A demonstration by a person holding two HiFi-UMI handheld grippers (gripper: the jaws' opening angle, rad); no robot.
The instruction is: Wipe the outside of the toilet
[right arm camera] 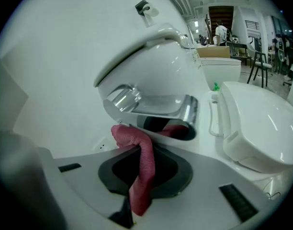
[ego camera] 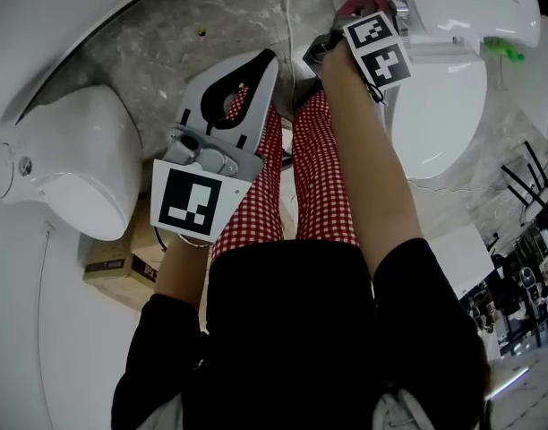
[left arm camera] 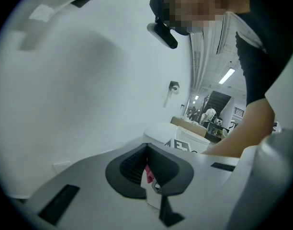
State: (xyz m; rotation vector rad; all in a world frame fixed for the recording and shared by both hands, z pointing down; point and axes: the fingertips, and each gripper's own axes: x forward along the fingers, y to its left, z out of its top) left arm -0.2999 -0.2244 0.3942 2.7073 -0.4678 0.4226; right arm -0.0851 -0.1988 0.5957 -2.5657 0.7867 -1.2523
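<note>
Marble floor point(ego camera: 158, 30), right tongs point(right arm camera: 140, 150) pinching pink cloth point(right arm camera: 145, 174) by toilet point(right arm camera: 151, 61), left tongs point(left arm camera: 146, 148) pressed together

This is a large open hall used as a test or display space, not a home bathroom. Several unplumbed white toilets stand on a marble-patterned floor point(ego camera: 158, 34): one toilet point(ego camera: 435, 106) at right, a second toilet point(ego camera: 68, 159) at left, and a cardboard box point(ego camera: 108, 262) beside it. Beyond them are strip ceiling lights point(left arm camera: 228, 75) and chairs point(right arm camera: 259, 61).
</note>
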